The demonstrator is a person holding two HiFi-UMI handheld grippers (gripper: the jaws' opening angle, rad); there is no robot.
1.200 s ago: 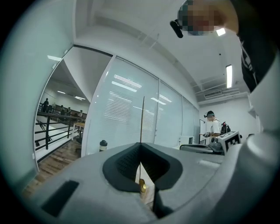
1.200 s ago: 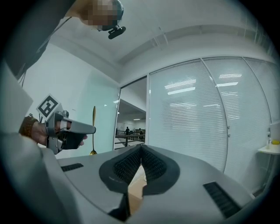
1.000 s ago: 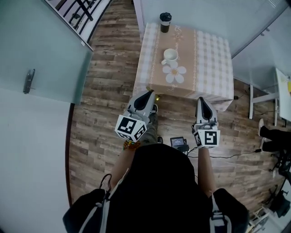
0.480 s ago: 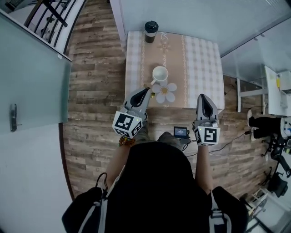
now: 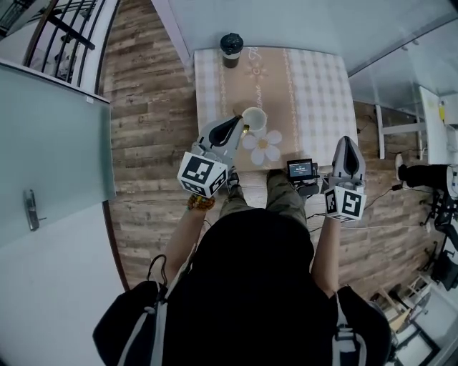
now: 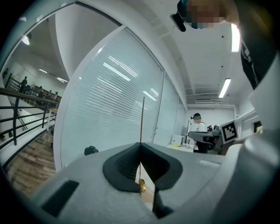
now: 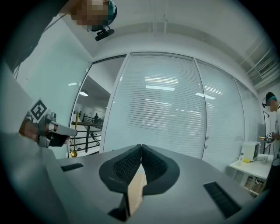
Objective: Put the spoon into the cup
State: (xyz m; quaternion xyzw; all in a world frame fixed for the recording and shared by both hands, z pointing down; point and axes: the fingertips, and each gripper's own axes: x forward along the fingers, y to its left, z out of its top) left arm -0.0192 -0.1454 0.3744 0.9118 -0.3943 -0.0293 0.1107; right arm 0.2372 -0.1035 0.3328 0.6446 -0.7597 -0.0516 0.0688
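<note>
A white cup [image 5: 254, 118] stands on the small table [image 5: 315, 86], near its front edge, beside a flower-shaped mat [image 5: 263, 146]. My left gripper [image 5: 238, 119] is shut on a thin gold spoon [image 5: 245, 131] just left of the cup. In the left gripper view the spoon's handle [image 6: 142, 118] rises straight up from the shut jaws and its bowl [image 6: 141, 187] shows below them. From the right gripper view, the spoon [image 7: 74, 152] hangs from the left gripper [image 7: 52, 133]. My right gripper [image 5: 346, 141] is shut with nothing in it, off the table's front right corner.
A black lidded cup [image 5: 230, 43] stands at the table's far left corner. A small device with a screen [image 5: 300, 169] sits below the table's front edge by the person's legs. Glass walls [image 5: 243, 18] run behind the table. A railing [image 5: 50, 21] is at far left.
The person has stepped up to the table. My left gripper with the spoon has moved forward to just beside the cup. The right gripper has shifted right, beside the table's corner.
</note>
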